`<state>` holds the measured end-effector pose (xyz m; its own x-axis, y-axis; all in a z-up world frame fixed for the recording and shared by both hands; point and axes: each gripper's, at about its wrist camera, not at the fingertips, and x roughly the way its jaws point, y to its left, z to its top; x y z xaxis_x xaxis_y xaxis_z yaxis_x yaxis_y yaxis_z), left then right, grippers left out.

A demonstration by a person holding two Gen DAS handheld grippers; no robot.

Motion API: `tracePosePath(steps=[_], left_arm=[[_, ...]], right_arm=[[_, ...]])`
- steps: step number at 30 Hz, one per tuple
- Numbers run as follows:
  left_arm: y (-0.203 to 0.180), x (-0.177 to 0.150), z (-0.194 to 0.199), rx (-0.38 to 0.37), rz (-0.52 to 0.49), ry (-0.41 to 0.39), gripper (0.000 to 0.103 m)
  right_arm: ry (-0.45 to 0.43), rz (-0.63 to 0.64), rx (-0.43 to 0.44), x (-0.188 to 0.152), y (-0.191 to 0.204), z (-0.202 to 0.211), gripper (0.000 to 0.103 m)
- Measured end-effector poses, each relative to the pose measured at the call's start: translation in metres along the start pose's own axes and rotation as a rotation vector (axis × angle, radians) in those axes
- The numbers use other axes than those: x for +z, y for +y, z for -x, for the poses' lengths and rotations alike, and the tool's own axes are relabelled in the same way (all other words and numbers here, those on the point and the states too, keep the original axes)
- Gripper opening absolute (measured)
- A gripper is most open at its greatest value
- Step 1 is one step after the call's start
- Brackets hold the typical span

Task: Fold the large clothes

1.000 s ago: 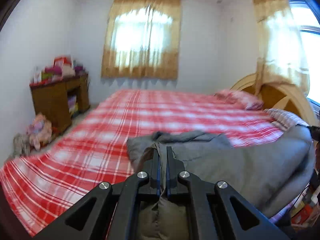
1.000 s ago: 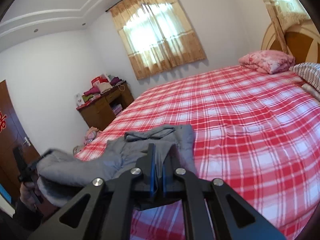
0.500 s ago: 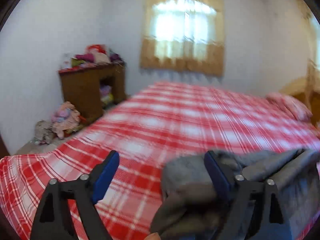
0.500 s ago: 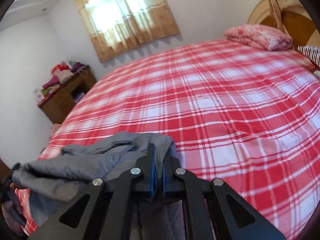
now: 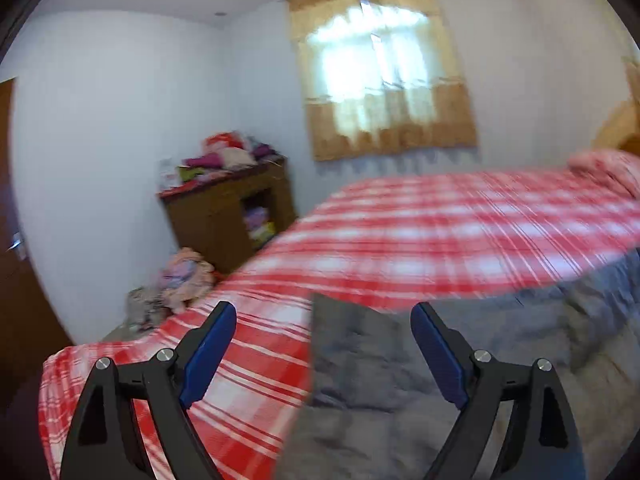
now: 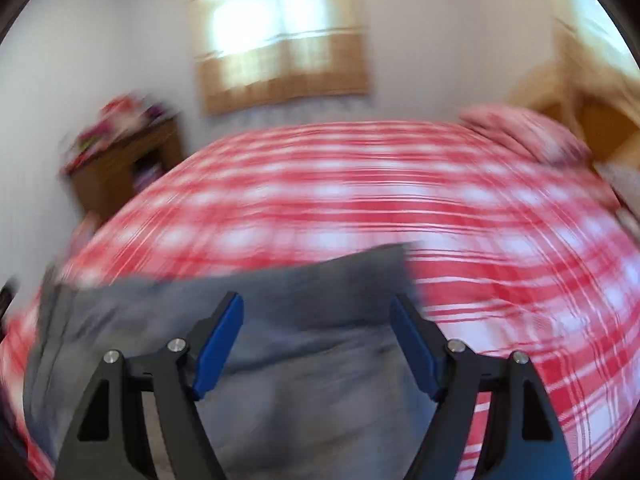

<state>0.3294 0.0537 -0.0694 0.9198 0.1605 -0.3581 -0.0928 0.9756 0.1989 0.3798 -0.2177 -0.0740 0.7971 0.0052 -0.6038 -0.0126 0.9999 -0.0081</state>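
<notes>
This is a bedroom in a home. A wide bed (image 5: 440, 232) under a red-and-white checked cover fills most of the room, with a pink pillow (image 5: 604, 168) by a wooden headboard (image 6: 600, 120). A tan curtain (image 5: 384, 76) covers a bright window in the white wall. A wooden cabinet (image 5: 224, 216) in the corner carries heaped folded clothes (image 5: 224, 156), with more bundles (image 5: 180, 280) on the floor.
</notes>
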Motion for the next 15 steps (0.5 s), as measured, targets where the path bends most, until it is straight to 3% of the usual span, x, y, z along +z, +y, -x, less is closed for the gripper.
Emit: tracePosePath(steps=[3,6,10,15], left_arm=[[-0.026,-0.007,-0.018,-0.038,-0.059,0.036,0.089],[-0.040,-0.005,-0.045,-0.049,-0.079,0.064,0.090],[-0.048,0.003,-0.081,-0.100,-0.046,0.101,0.089],[-0.059,-0.012,-0.123,-0.104,-0.015,0.206,0.089]], right_arm=[[0.055,0.138,0.022,-0.008,0.040,-0.025,0.075],[0.105,0.157,-0.044,-0.008,0.034,-0.061,0.074],[0.140,0.055,-0.107,-0.005,-0.004,-0.090,0.072],[0.132,-0.031,-0.089,-0.014,-0.023,-0.098,0.076]])
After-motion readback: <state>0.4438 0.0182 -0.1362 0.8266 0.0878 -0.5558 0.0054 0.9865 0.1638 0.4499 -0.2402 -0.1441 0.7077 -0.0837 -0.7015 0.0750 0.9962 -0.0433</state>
